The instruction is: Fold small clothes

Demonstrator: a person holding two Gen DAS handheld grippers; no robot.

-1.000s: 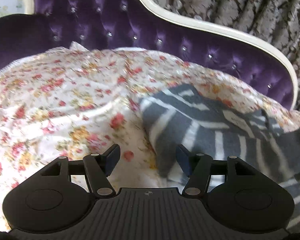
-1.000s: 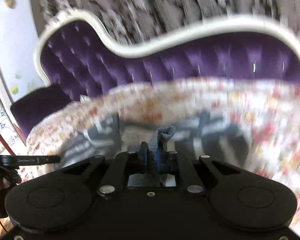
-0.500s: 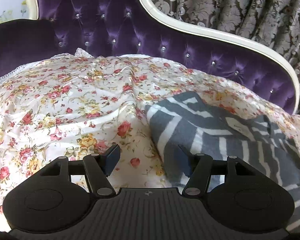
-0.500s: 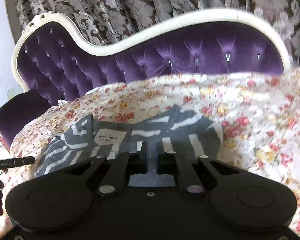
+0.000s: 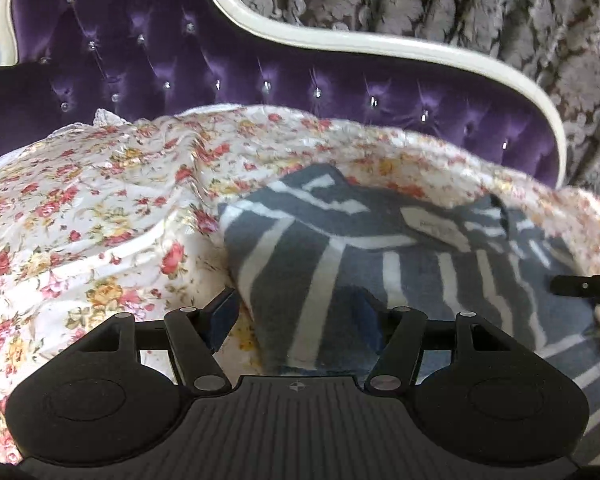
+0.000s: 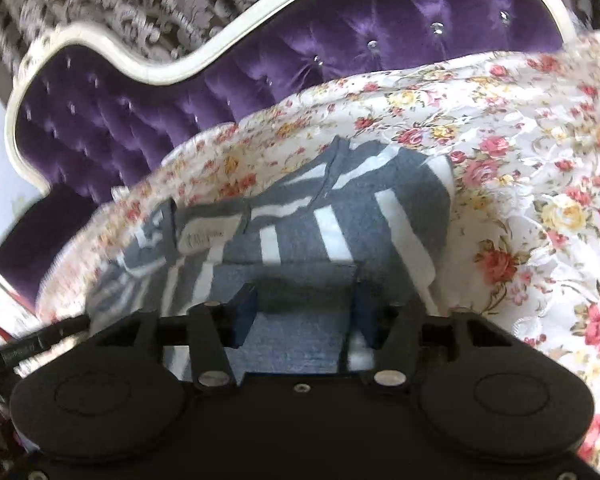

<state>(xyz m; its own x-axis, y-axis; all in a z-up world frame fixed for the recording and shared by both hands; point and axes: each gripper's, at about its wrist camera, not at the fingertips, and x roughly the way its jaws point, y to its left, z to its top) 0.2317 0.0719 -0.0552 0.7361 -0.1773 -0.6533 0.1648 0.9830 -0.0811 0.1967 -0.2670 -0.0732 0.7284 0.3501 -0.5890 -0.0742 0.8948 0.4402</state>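
A grey garment with white stripes [image 5: 400, 264] lies on the floral sheet [image 5: 100, 216] of a purple sofa, its white neck label [image 6: 204, 236] facing up. My left gripper [image 5: 296, 312] is open and low over the garment's left edge, one finger on the sheet, the other over the cloth. My right gripper [image 6: 300, 312] is open just above the garment's [image 6: 340, 216] near right part. Neither holds anything. The tip of the right gripper shows at the right edge of the left wrist view [image 5: 584, 284].
The tufted purple sofa back [image 5: 220, 68] with a cream frame [image 5: 340, 36] rises behind the sheet. A patterned grey curtain [image 5: 480, 4] hangs behind it. The sheet [image 6: 540, 184] spreads wide to the right of the garment.
My right gripper let go of the grey cloth, opened, and dropped close over the garment. My left gripper moved right and forward, so its fingers now straddle the garment's left edge.
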